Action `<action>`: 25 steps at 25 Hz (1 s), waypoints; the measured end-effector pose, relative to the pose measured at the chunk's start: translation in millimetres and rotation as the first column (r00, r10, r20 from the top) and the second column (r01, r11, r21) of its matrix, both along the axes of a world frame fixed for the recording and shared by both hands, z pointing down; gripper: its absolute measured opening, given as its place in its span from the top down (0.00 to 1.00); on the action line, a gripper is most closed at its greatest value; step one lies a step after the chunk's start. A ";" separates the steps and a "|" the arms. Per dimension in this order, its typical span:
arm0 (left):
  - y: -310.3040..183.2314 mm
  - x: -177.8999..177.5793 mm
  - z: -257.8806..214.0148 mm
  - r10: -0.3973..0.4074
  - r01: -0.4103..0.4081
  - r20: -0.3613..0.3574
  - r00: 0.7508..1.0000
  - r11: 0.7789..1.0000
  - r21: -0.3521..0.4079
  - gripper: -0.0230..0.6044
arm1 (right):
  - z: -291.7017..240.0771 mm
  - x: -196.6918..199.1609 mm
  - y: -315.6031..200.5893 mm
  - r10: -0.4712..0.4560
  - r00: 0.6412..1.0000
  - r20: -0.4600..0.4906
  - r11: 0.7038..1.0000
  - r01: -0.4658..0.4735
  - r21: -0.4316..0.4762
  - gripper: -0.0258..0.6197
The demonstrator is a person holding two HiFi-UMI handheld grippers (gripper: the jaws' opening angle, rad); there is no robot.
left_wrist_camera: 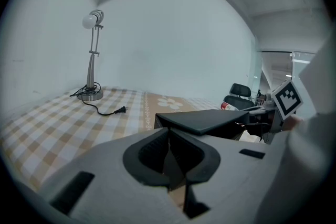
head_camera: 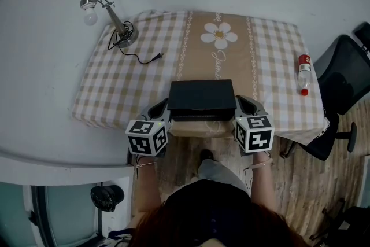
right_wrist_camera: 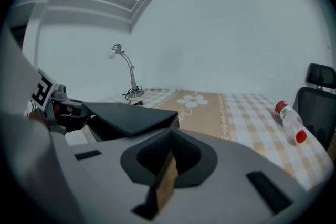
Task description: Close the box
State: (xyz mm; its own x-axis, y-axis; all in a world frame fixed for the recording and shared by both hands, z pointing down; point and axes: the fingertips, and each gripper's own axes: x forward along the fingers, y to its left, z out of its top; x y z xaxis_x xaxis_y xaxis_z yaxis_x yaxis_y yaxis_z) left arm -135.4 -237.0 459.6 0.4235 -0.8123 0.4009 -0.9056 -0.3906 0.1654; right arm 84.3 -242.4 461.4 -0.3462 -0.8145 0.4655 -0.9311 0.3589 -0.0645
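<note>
Sitting at the near edge of the desk, midway along it on the beige middle band of the checked tablecloth, the black box is a flat, matte rectangle with its lid lying over the body. In the head view the lid looks level and covers the whole top. In the left gripper view it reads as a thin dark slab overhanging a darker body, with its near corner just past the tips of the left tongs. The right gripper view shows the slab from the other side, just beyond the right tongs.

Both pairs of tongs are drawn together at the tips, one at each side of the box near its front corners, and nothing can be seen clamped in either. A tan strip shows through the slit lower down in each pair; what it belongs to cannot be told. Whether the lid is fully seated is unclear, as the seam lies in shadow. Whether the tongs touch the box cannot be settled from the head view.

A desk lamp and its loose plug lie at the far left. A red-capped bottle lies on its side at the right. The office chair is partly cut off by the right edge.
</note>
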 end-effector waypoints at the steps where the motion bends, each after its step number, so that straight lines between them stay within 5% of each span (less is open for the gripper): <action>1: 2.1 0.8 0.0 0.004 -0.004 0.000 1.000 1.000 0.001 0.92 | 0.1 0.2 1.7 0.002 1.000 -0.001 1.000 -0.002 0.002 0.93; 25: 37.5 2.1 -0.1 0.043 -0.043 0.021 0.999 0.999 0.008 0.92 | 1.8 3.3 30.2 0.049 0.999 -0.011 0.999 -0.049 0.008 0.93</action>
